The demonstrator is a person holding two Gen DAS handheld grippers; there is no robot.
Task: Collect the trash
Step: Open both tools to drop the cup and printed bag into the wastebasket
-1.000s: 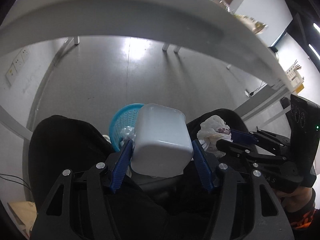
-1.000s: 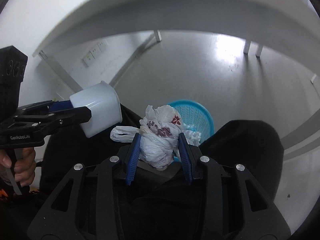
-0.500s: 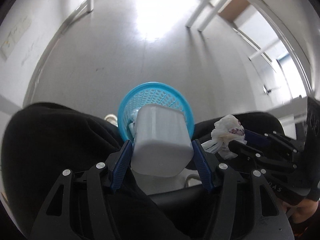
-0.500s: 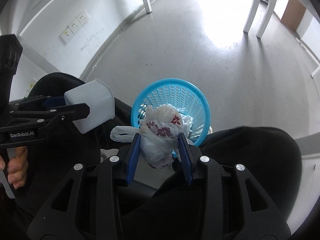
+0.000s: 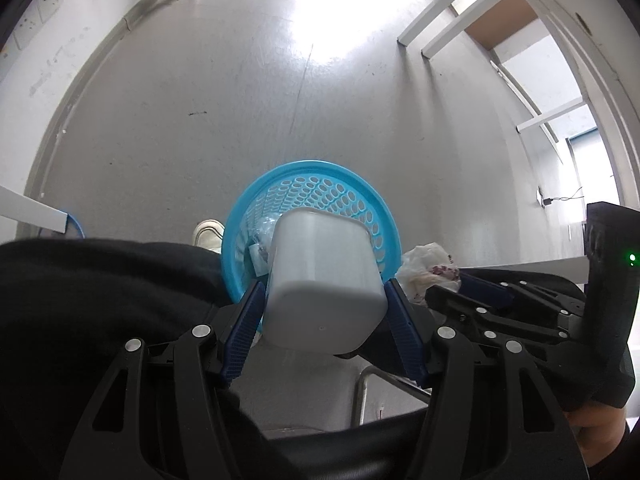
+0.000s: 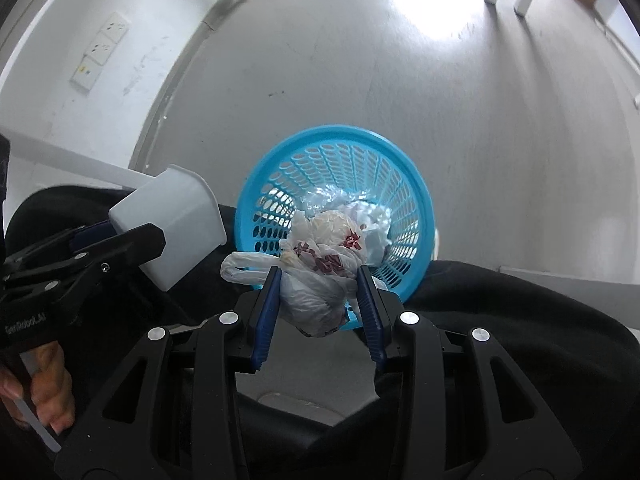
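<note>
A round blue mesh basket [image 5: 312, 172] stands on the grey floor between a seated person's legs. My left gripper [image 5: 325, 288] is shut on a white plastic tub [image 5: 324, 280], which tilts over the basket's near rim. Crumpled clear plastic [image 6: 352, 204] lies inside the basket [image 6: 400, 168]. My right gripper [image 6: 319, 276] is shut on a bunched white plastic bag with red print [image 6: 320, 256], held above the basket's near edge. One bag handle sticks out to the left. The tub [image 6: 172, 216] also appears at the left of the right wrist view, and the bag [image 5: 428, 268] at the right of the left wrist view.
Black trouser legs [image 5: 100, 280] flank the basket on both sides, and a light shoe [image 5: 208, 232] rests by its left side. White table legs [image 5: 420, 36] stand at the far right. Wall sockets [image 6: 100, 52] sit on the left wall. A hand [image 6: 48, 380] grips the left tool.
Both grippers have dropped from under the white tabletop towards the floor and tipped downward. The basket has grown larger and now lies just beyond the tub and bag. Both grips are unchanged.
</note>
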